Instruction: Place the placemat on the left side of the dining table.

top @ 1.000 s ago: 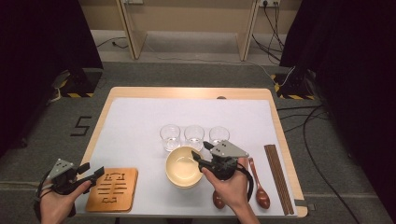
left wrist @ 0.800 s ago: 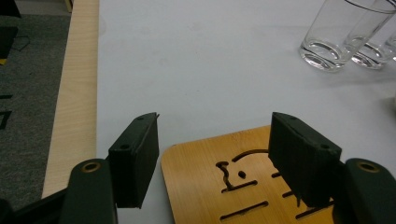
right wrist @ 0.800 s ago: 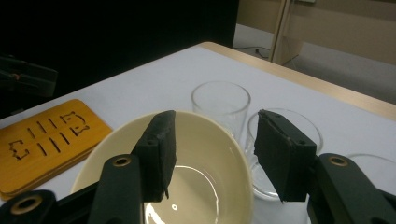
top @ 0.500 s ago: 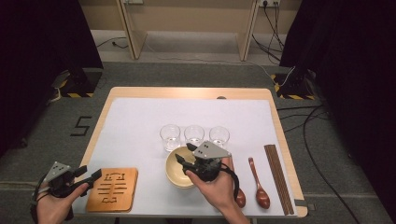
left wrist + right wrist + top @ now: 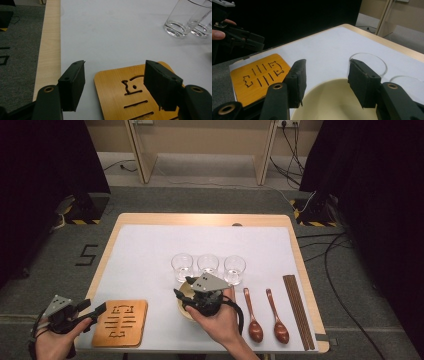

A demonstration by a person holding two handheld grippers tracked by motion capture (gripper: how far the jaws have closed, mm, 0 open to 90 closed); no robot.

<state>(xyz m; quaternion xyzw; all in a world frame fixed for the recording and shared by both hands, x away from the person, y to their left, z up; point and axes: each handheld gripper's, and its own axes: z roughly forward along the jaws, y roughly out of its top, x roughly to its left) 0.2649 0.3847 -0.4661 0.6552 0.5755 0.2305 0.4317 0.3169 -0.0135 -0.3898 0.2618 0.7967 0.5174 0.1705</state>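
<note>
A cream bowl (image 5: 186, 287) sits near the table's front middle, largely covered by the hand holding my right gripper (image 5: 182, 299). In the right gripper view my right gripper (image 5: 325, 75) stands open just above the bowl (image 5: 332, 100), whose near rim passes under the gap; the pads touch nothing. An orange wooden trivet (image 5: 120, 322) with cut-out slots lies at the front left. My left gripper (image 5: 95, 307) hovers open at its left edge. In the left gripper view the left gripper (image 5: 113, 80) has the trivet's corner (image 5: 117, 92) below the gap.
Three empty clear glasses (image 5: 182, 265) (image 5: 208, 264) (image 5: 234, 268) stand in a row just behind the bowl. Two wooden spoons (image 5: 252, 317) (image 5: 277, 320) and dark chopsticks (image 5: 298, 310) lie at the front right. A white mat (image 5: 150, 250) covers the table.
The right hand and its gripper have slid left across the bowl, from its right side to its left rim. The left gripper has stayed by the trivet.
</note>
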